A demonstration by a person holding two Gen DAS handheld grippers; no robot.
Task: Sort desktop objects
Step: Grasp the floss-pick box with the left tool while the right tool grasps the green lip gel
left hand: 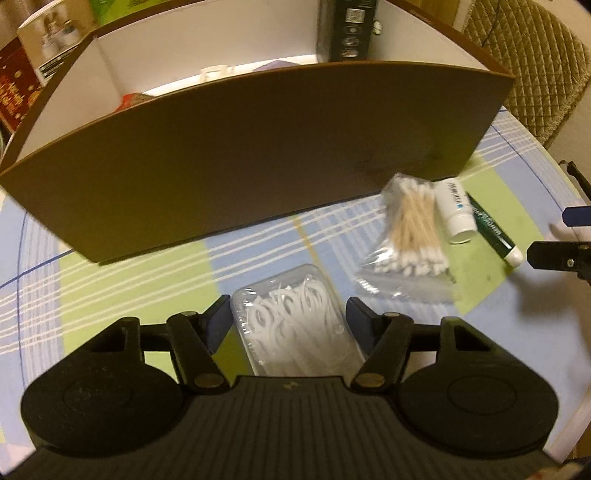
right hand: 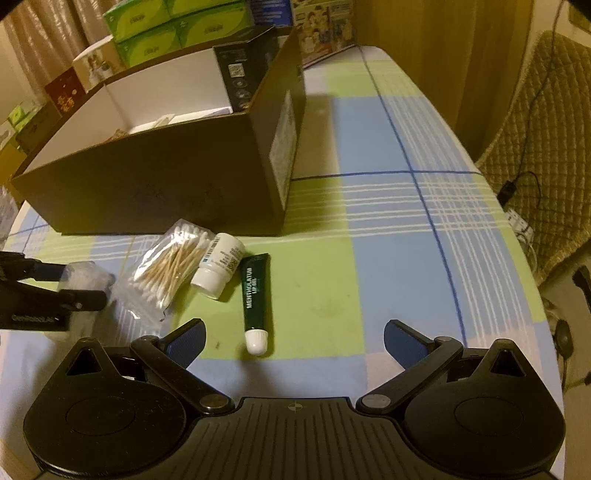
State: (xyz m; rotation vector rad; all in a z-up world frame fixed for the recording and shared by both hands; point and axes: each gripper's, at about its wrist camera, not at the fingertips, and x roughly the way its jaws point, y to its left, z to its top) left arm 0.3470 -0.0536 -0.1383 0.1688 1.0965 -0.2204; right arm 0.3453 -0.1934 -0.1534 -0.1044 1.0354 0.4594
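Observation:
A clear plastic case of white floss picks [left hand: 299,321] lies between the fingers of my left gripper [left hand: 288,314]; the jaws are open around it and I cannot tell if they touch it. A bag of cotton swabs [left hand: 410,229] [right hand: 170,269], a small white bottle [left hand: 456,210] [right hand: 218,269] and a dark green lip gel tube [left hand: 495,229] [right hand: 255,295] lie side by side in front of the brown cardboard box [left hand: 240,155] [right hand: 166,192]. My right gripper [right hand: 295,339] is open and empty, just short of the tube's white cap.
The box holds a black carton [right hand: 247,74] and some small items. Green tissue packs [right hand: 173,26] and other cartons stand behind it. The checked tablecloth [right hand: 388,229] runs to the table edge on the right, beside a quilted chair [right hand: 535,122].

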